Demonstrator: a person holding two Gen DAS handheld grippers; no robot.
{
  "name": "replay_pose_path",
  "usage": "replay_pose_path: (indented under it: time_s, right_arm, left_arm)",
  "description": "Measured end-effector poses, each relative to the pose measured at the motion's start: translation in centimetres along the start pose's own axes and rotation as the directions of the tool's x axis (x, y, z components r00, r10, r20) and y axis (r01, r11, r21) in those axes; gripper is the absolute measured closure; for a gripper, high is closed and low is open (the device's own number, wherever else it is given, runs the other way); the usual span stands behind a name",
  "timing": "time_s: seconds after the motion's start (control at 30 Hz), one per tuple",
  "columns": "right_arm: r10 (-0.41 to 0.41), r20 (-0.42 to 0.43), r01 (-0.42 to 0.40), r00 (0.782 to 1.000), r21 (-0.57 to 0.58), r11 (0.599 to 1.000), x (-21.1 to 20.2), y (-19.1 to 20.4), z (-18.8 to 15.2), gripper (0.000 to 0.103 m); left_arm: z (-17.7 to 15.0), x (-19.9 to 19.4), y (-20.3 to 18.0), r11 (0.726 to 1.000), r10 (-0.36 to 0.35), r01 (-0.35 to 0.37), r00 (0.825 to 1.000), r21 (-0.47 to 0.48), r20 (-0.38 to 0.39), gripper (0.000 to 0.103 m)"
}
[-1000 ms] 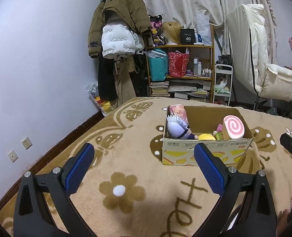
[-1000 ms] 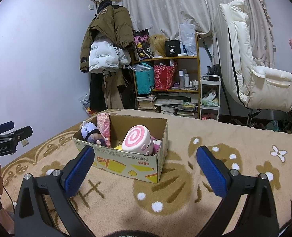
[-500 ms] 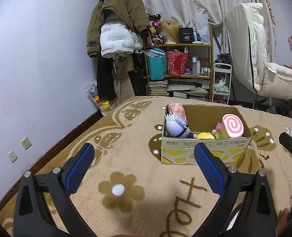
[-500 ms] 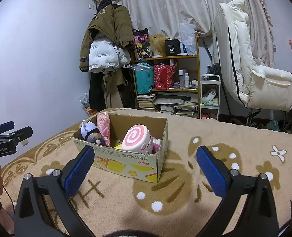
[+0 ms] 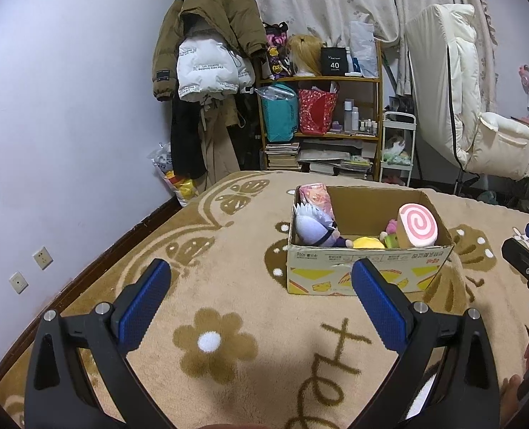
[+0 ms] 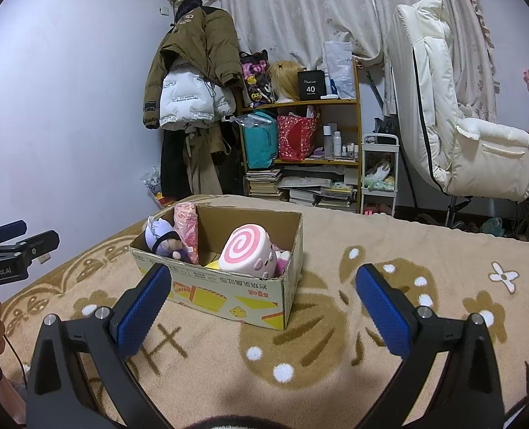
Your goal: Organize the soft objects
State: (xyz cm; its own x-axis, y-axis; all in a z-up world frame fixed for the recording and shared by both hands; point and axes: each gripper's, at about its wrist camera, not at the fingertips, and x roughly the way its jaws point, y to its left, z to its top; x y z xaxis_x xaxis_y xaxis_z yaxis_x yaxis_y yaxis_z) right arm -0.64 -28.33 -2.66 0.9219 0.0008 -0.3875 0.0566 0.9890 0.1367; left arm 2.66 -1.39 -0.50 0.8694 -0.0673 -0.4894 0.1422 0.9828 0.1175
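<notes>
An open cardboard box (image 5: 368, 275) (image 6: 228, 298) sits on the tan flowered blanket. Inside are a pink swirl roll plush (image 5: 417, 224) (image 6: 247, 254), a white-haired purple doll (image 5: 314, 227) (image 6: 164, 237), a pink packet (image 5: 314, 195) (image 6: 186, 221) and a yellow plush (image 5: 368, 242). My left gripper (image 5: 261, 296) is open and empty, short of the box and left of it. My right gripper (image 6: 262, 302) is open and empty, just in front of the box. Each gripper shows at the other view's edge.
The blanket (image 5: 211, 286) covers a bed along a wall with sockets (image 5: 43, 257). Beyond it stand a coat rack (image 5: 207, 71), a cluttered shelf (image 5: 321, 118) and a white recliner (image 6: 454, 136).
The left wrist view has drifted slightly, so the box sits a little lower and further left. Both grippers stay open. The right view is nearly unchanged.
</notes>
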Motion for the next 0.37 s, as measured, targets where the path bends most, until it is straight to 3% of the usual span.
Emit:
replay_pose_path:
  time_s: [0.37]
  right_arm:
    - [0.002, 0.000, -0.002, 1.000, -0.001, 1.000, 0.02, -0.11, 0.03, 0.000]
  left_arm:
    - [-0.13, 0.11, -0.13, 1.000, 0.002, -0.002, 1.000, 0.001, -0.004, 0.003]
